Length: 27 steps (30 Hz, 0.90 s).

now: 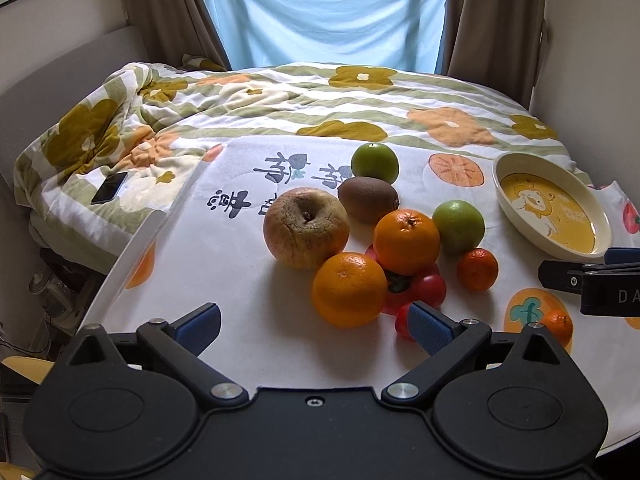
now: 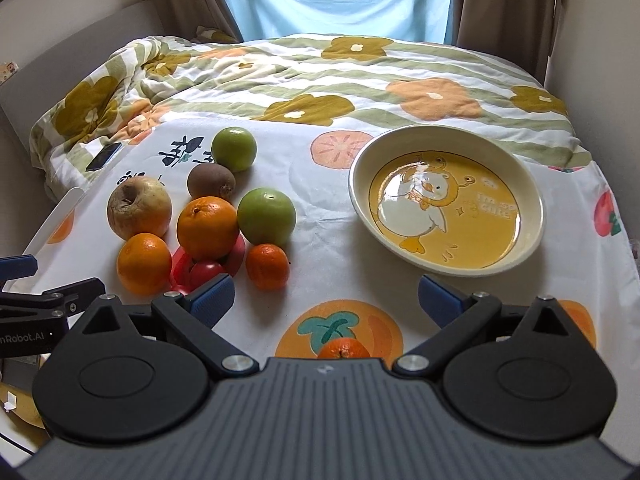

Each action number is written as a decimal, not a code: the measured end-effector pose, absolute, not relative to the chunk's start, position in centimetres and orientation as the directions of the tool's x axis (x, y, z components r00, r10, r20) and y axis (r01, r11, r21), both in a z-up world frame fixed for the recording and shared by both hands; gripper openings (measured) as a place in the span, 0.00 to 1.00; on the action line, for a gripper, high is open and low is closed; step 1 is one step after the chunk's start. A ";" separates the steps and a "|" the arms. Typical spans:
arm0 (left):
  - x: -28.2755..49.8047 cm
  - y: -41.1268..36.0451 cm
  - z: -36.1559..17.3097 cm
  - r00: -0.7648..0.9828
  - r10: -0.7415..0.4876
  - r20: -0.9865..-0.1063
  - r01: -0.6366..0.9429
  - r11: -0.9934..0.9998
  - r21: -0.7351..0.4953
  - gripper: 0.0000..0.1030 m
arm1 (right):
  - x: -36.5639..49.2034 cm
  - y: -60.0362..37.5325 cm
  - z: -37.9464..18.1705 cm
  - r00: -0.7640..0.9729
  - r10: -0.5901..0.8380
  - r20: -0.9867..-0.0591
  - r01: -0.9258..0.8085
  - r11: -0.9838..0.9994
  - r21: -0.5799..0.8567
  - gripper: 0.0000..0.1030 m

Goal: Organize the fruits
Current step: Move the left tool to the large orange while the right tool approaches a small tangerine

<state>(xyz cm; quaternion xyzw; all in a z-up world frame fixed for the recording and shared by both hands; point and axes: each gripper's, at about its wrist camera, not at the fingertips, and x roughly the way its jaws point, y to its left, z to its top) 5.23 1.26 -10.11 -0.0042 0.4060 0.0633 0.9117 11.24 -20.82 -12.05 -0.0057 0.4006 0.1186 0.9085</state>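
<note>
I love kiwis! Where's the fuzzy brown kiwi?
The kiwi sits at the back of the fruit pile, left of the plate, between the far green apple and the wrinkled apple.

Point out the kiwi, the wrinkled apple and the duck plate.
kiwi [image 2: 211, 180], right wrist view, on its brown side.
wrinkled apple [image 1: 306, 227], left wrist view, on its top near the stem pit.
duck plate [image 2: 360, 168], right wrist view, on its cream rim.
</note>
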 end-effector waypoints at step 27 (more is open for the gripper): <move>11.0 1.5 -15.0 0.593 -0.030 -0.805 -0.024 0.998 -0.056 0.62 | 15.7 -17.2 -16.7 0.566 0.302 -0.767 -0.277 0.946 0.168 0.71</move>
